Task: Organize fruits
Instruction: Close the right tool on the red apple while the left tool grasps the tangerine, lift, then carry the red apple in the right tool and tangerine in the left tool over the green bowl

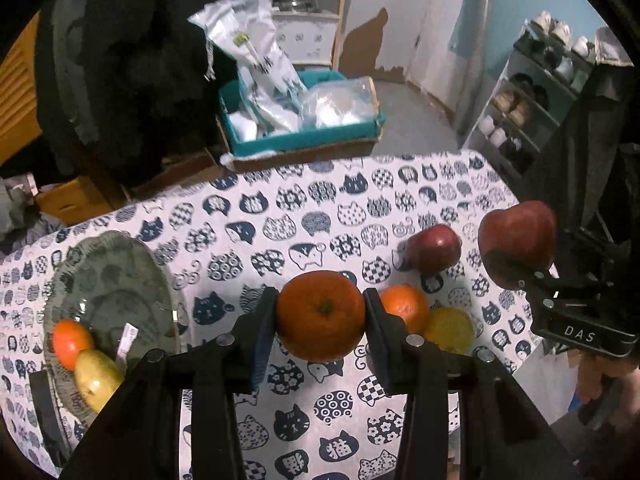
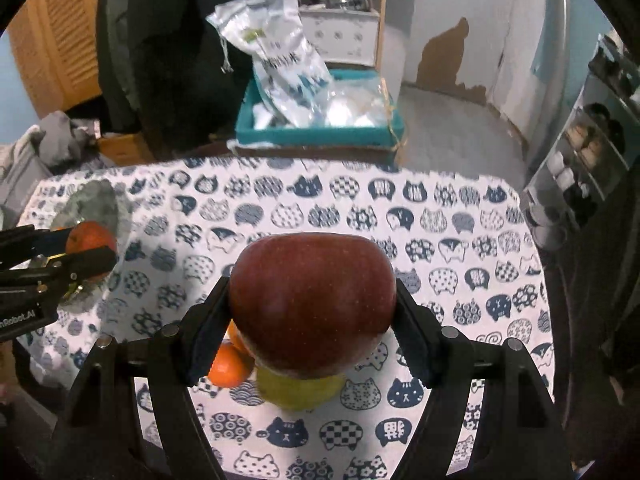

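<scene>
Fruits split three ways: left gripper is clamped on an orange, lifted off the cat-print tablecloth; right gripper grips a red apple, also in the air. Glass plate at 9 o'clock in left wrist view holds a small orange w/ a yellow fruit touching it. At 3 o'clock on cloth: 2nd apple, another orange, a lemon, oranges & lemon touching.
</scene>
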`<state>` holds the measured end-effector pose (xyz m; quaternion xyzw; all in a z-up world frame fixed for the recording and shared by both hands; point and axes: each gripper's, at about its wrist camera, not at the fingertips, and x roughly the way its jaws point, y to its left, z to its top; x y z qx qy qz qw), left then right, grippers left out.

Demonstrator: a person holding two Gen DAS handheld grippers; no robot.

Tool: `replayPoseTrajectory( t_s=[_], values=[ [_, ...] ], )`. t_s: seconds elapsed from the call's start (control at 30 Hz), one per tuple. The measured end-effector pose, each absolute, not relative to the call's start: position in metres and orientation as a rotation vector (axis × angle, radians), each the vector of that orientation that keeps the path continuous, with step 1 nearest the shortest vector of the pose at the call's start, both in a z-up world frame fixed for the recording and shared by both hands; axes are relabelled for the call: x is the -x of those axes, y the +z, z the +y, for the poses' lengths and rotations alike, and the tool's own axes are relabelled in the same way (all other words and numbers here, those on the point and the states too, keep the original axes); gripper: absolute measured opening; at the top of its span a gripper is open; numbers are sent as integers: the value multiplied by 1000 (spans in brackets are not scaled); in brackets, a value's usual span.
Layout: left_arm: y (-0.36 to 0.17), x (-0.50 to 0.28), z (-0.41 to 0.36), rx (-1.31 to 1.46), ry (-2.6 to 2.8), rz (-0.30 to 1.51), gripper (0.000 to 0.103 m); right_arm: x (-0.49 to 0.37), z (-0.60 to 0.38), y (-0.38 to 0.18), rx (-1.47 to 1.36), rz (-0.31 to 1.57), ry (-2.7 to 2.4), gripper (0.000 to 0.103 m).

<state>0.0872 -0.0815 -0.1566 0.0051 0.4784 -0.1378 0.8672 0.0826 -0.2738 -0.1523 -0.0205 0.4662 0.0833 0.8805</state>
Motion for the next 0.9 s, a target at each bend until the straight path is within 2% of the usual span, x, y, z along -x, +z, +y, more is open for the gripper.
replayPoseTrajectory(
  t_s=[0.53,0.9],
  values=[
    [-111,-71,-41,57,-224,886,43,-72,-238,-88,51,825,252,76],
    [-96,-66,-4,79,-153,837,43,-80,-197,-76,59,801,326,76]
  ],
)
